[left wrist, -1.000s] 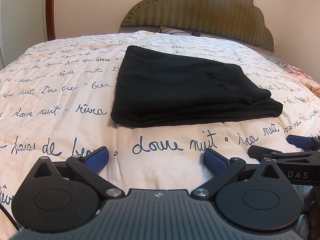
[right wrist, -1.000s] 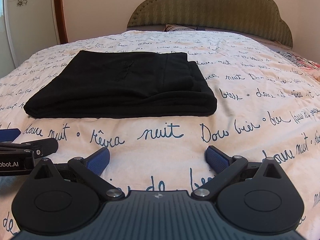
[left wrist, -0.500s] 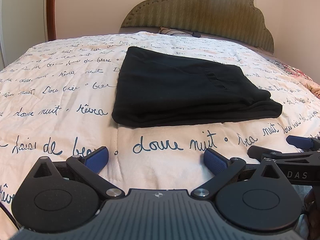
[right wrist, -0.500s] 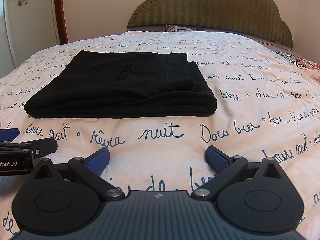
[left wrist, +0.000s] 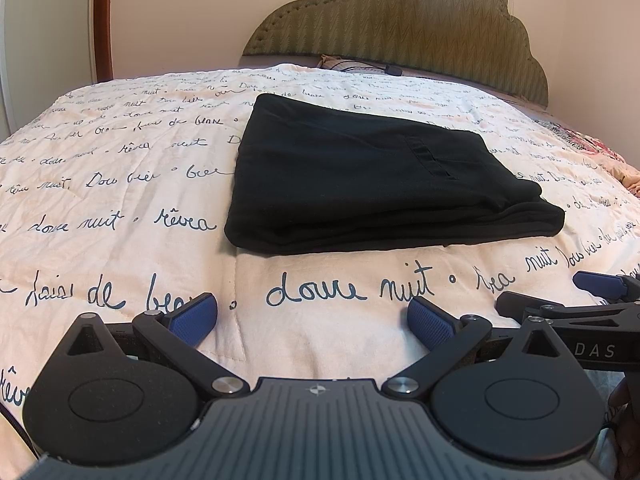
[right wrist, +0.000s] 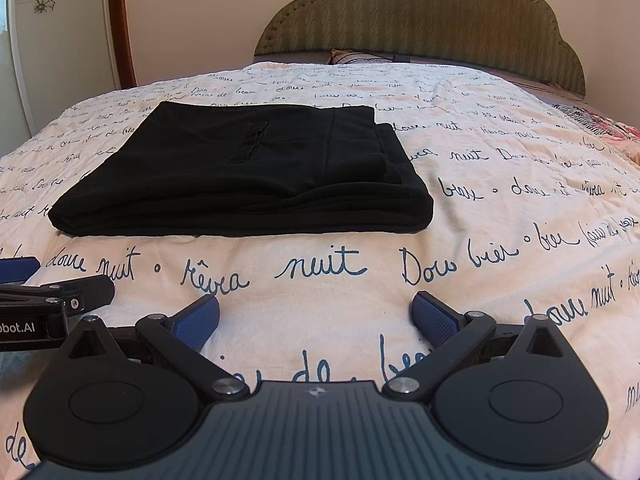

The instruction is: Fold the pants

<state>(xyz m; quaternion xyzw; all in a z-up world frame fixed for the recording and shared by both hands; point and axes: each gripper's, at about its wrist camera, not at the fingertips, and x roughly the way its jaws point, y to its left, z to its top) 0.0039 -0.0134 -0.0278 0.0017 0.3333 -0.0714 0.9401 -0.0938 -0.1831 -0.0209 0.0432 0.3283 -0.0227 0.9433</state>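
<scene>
Black pants (left wrist: 368, 184) lie folded into a flat rectangle on the bed; they also show in the right wrist view (right wrist: 248, 172). My left gripper (left wrist: 314, 318) is open and empty, low over the bedspread, a little short of the pants' near edge. My right gripper (right wrist: 316, 318) is open and empty, likewise short of the near edge. Each gripper's side shows in the other's view: the right one at the right edge (left wrist: 592, 292), the left one at the left edge (right wrist: 40, 284).
The bedspread (left wrist: 120, 184) is cream with blue script. A padded green headboard (left wrist: 400, 28) and a pillow (left wrist: 352, 64) stand at the far end. A wooden door frame (right wrist: 120, 20) is at the far left.
</scene>
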